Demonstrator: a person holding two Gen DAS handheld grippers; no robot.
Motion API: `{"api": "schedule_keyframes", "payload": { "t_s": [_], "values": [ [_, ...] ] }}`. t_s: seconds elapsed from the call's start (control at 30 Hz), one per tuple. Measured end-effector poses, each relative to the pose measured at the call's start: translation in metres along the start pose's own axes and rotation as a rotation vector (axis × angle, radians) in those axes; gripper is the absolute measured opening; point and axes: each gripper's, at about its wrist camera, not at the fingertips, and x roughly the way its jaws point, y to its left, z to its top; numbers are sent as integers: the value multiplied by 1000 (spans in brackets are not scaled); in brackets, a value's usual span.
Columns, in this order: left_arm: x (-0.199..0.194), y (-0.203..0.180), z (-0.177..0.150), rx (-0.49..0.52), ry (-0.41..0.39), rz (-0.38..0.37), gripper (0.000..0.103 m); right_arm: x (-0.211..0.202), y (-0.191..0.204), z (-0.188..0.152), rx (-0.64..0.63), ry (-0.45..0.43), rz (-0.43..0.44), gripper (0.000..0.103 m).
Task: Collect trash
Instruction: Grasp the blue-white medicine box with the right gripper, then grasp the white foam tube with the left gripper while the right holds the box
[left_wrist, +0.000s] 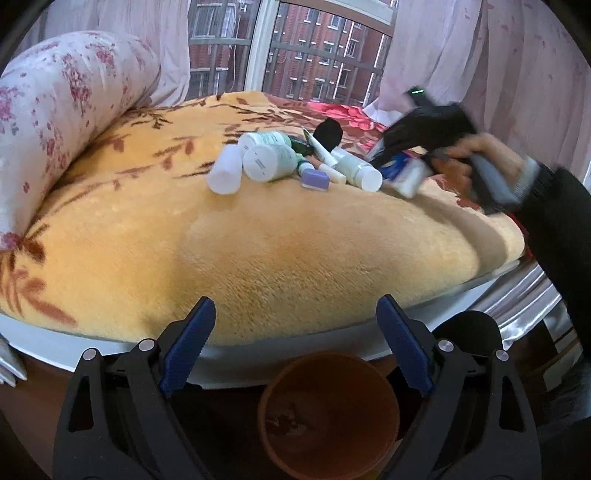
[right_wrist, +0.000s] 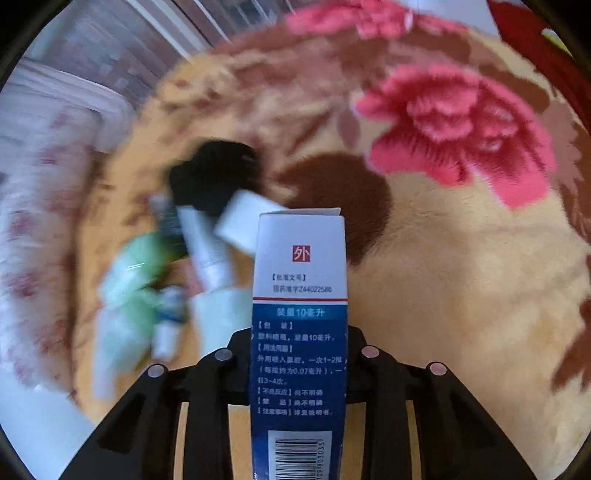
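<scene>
Daylight from the barred window (left_wrist: 295, 59) falls across a bed covered by a thick yellow blanket (left_wrist: 258, 258) with brown and pink flowers, a flowered bolster (left_wrist: 55, 122) along one side. Below the bed's edge stands a brown bin (left_wrist: 328, 413), its mouth just under the left gripper (left_wrist: 295, 347), whose blue-padded jaws stand wide apart with nothing between them. Up on the blanket lies a heap of white and green bottles (left_wrist: 266, 158), tubes and small packets. At the heap's right end the right gripper (right_wrist: 299, 369) has its jaws closed on a blue and white carton (right_wrist: 301, 295); the carton stands lengthwise between them, its top flap poking out past the tips. I'd say the lift should go straight up and clear of the heap, keeping the squeeze light since thin card crumples, then swing wide of the bottles toward the bin.
</scene>
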Motion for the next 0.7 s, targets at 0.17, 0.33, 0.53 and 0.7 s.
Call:
{"api": "schedule_keyframes", "payload": {
  "t_s": [0.17,0.33,0.53,0.7],
  "values": [
    [11,17,29,-55,33,-17,87,-88,14,-72,-172,-235,16,29],
    [45,29,83,-52,79,41,87,-119,26,-130,-252,-309,88,30],
    [106,47,125,-8,258,127,87,-111,14,-150,-200,-301,182,30],
    [147,66,145,7,372,192,87,-101,2,-158,-185,-278,221,30]
  ]
}}
